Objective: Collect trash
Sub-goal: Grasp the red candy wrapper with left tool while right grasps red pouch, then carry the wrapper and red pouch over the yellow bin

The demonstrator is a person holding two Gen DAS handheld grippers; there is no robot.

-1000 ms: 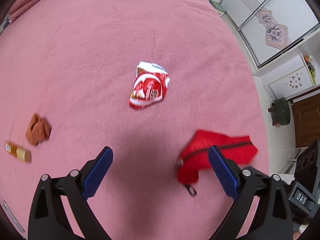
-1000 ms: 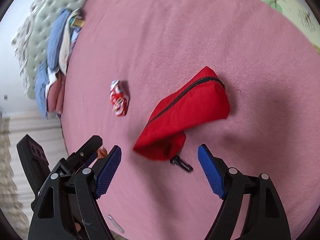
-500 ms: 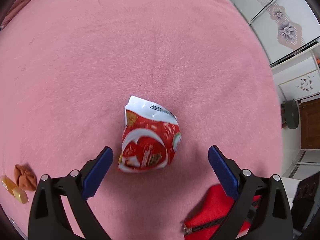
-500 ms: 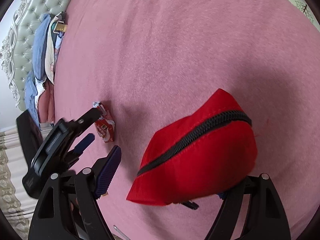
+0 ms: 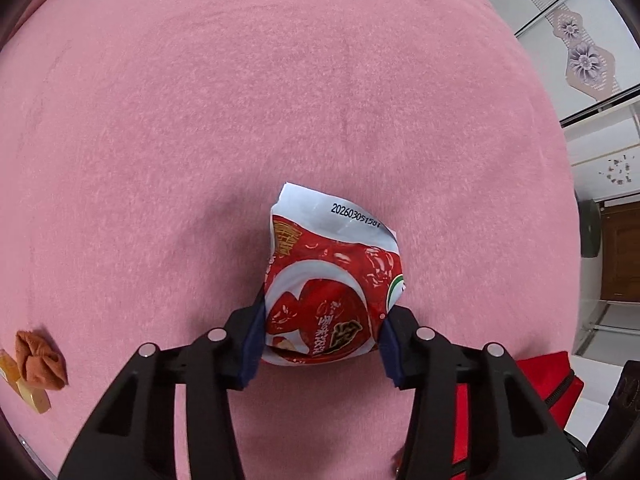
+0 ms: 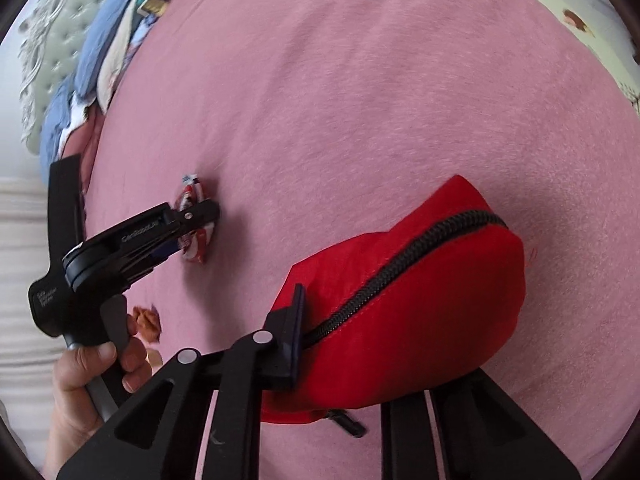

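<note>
Between the blue pads of the left gripper sits the red-and-white snack wrapper; jaws closing, both pads pressing its lower edges, wrapper lying on the pink blanket. Left of that gripper, well apart: a crumpled brown scrap beside a yellow wrapped candy. Right gripper: jaws closing on the zipper end of the red pouch; only 1 pad visible, pressed to the fabric. A hand holds the left gripper's handle.
</note>
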